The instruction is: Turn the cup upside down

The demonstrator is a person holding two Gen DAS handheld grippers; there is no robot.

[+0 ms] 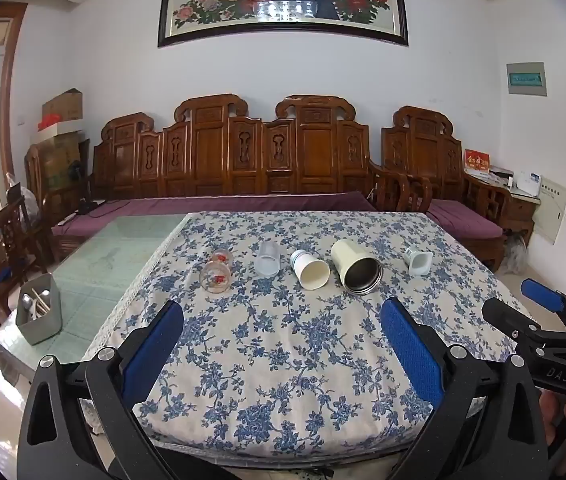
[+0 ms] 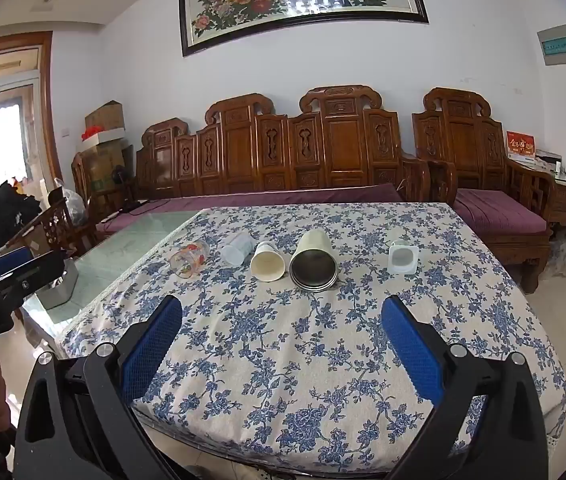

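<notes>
From the left wrist camera, the left gripper hangs above the near part of a table covered by a blue-and-white floral tablecloth, its blue-padded jaws spread wide and holding nothing. Five cups lie on their sides in a row across the middle of the cloth: a clear glass with red flowers at the left, then a frosted plastic cup, a white paper cup, a large cream metal-rimmed cup and, set apart at the right, a small white square cup. A grey bin stands on the bare glass tabletop to the left. The right gripper shows at the right edge; whether its jaws are apart cannot be told here. From the right wrist camera, the right gripper also hangs over the near cloth, jaws wide apart and empty, with the cream cup lying straight ahead, its dark mouth facing the camera. A carved wooden sofa lines the far wall.
</notes>
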